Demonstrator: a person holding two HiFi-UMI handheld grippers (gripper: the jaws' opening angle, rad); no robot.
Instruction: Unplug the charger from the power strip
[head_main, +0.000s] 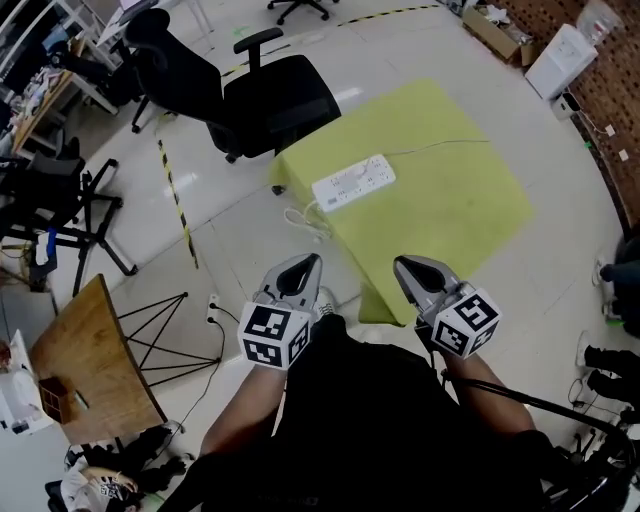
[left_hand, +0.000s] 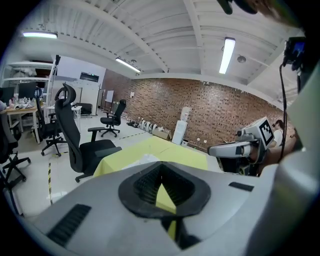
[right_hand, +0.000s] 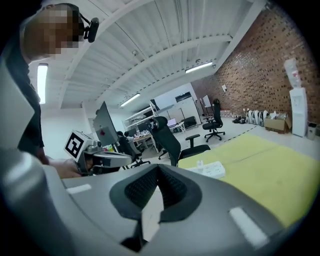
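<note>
Two grippers are held low and side by side, the left gripper (head_main: 305, 265) and the right gripper (head_main: 405, 268), each with its fingers closed together on nothing. A white power strip (head_main: 352, 182) is seen at twelve o'clock from them, well apart, lying on the yellow-green tabletop (head_main: 450, 210). A small white charger (right_hand: 200, 163) stands on the strip's end nearer the black office chair (head_main: 270, 100).

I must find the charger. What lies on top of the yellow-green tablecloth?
A white power strip with a small white plug standing in it. The cloth covers the table beneath.
</note>
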